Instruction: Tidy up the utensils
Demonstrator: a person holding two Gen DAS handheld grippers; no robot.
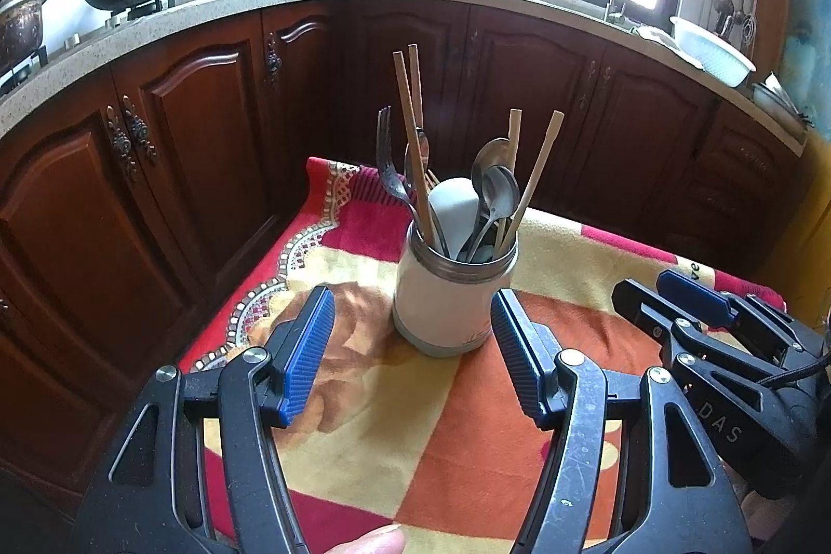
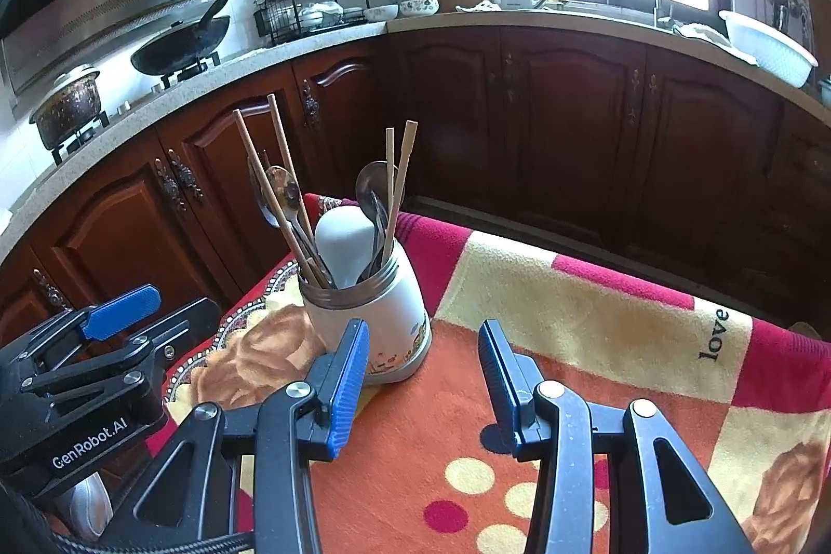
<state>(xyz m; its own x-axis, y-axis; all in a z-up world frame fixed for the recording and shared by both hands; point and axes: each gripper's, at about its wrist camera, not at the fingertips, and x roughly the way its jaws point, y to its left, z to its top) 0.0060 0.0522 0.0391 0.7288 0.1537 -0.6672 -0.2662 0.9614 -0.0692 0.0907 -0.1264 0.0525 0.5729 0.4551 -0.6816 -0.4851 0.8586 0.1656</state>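
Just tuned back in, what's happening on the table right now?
A person holds a gripper in each hand over a blanket-covered table. Both the left gripper and the right gripper are open and empty, aimed down toward a white jar. The jar already holds chopsticks, spoons and a fork, all standing upright. No loose utensils show on the blanket.

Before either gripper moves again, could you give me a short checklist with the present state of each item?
1. Utensil holder upright on the blanket: ok.
2. Chopsticks, spoons and fork all in the holder: ok.
3. Left gripper open, holding nothing: ok.
4. Right gripper open, holding nothing: ok.
5. No loose utensils on the blanket: ok in the part shown.
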